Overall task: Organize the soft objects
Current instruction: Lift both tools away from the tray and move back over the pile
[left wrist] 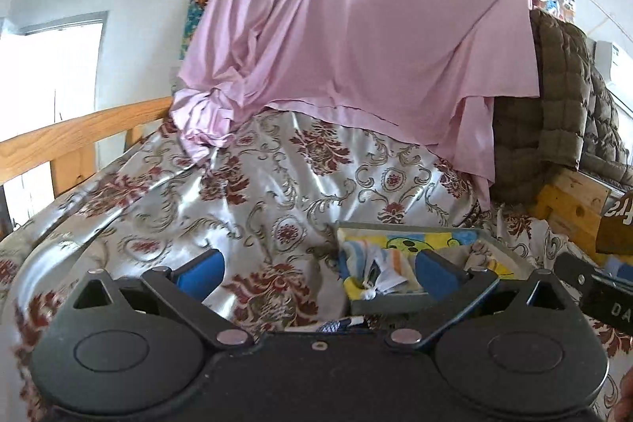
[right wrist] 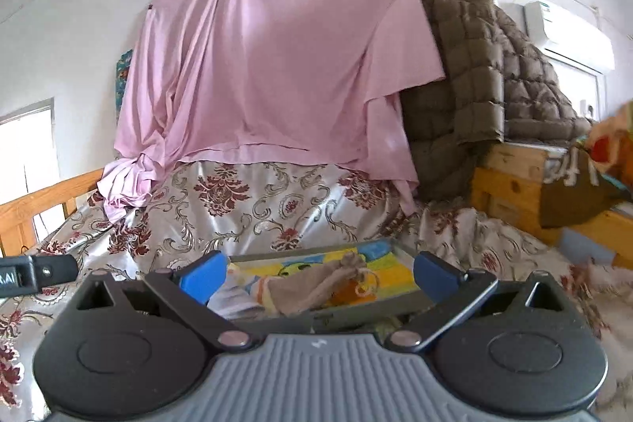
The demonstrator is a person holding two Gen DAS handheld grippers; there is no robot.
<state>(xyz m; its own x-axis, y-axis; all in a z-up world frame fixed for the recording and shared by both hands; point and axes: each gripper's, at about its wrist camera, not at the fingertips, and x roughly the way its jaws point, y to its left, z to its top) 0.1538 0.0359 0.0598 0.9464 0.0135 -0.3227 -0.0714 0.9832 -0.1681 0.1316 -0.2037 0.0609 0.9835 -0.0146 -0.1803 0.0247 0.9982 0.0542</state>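
Two hand-held grippers hover over a bed (left wrist: 245, 180) draped in a glossy floral cover, both facing a shallow grey tray (right wrist: 358, 311) that sits on the cover in front of a pink sheet (right wrist: 277, 66) pinned to the wall. The left gripper (left wrist: 318, 269) has its blue fingers (left wrist: 435, 273) spread wide with nothing between them, its right finger over the tray's near left part; the right gripper (right wrist: 318, 277) is just as wide and empty, straddling the tray's near edge. Inside the tray lie the soft things: a beige drawstring pouch (right wrist: 316, 289) near the middle, a striped, crumpled cloth (left wrist: 379, 265) toward the tray's left end, and a yellow-and-blue printed cloth (right wrist: 379, 263) lining the bottom. All look light and limp, likely to sag and bunch when lifted; the pouch seems best pinched at its gathered neck, the cloths at a raised fold rather than a flat patch. A brown quilted jacket (right wrist: 474, 74) hangs to the right of the tray, beyond the sheet. The satin cover may let the tray slide if nudged.
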